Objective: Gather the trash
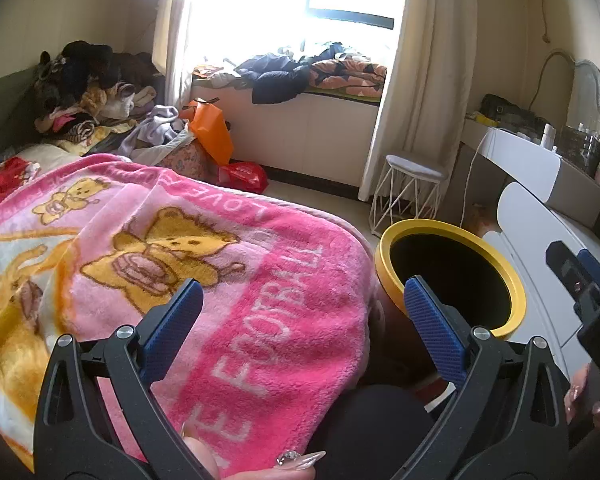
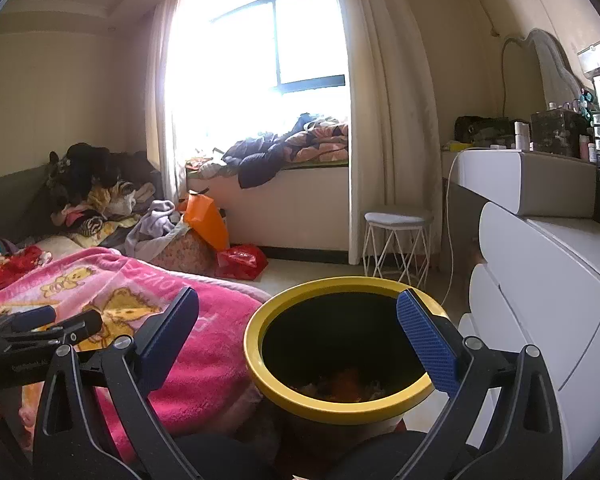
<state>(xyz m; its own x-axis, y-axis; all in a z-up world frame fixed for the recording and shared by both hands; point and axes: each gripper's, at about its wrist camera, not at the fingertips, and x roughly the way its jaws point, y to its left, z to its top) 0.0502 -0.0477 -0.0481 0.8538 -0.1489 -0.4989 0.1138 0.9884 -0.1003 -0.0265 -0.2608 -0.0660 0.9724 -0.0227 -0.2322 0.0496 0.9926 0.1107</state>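
Here, the left gripper spreads its ribbed blue fingers empty over a fluffy pink blanket; the right gripper, equally spread, frames the round yellow-rimmed bin holding crumpled trash.

Below my fingers the bed carries a pink bear blanket; a yellow-rimmed bin stands on the floor just beside it.
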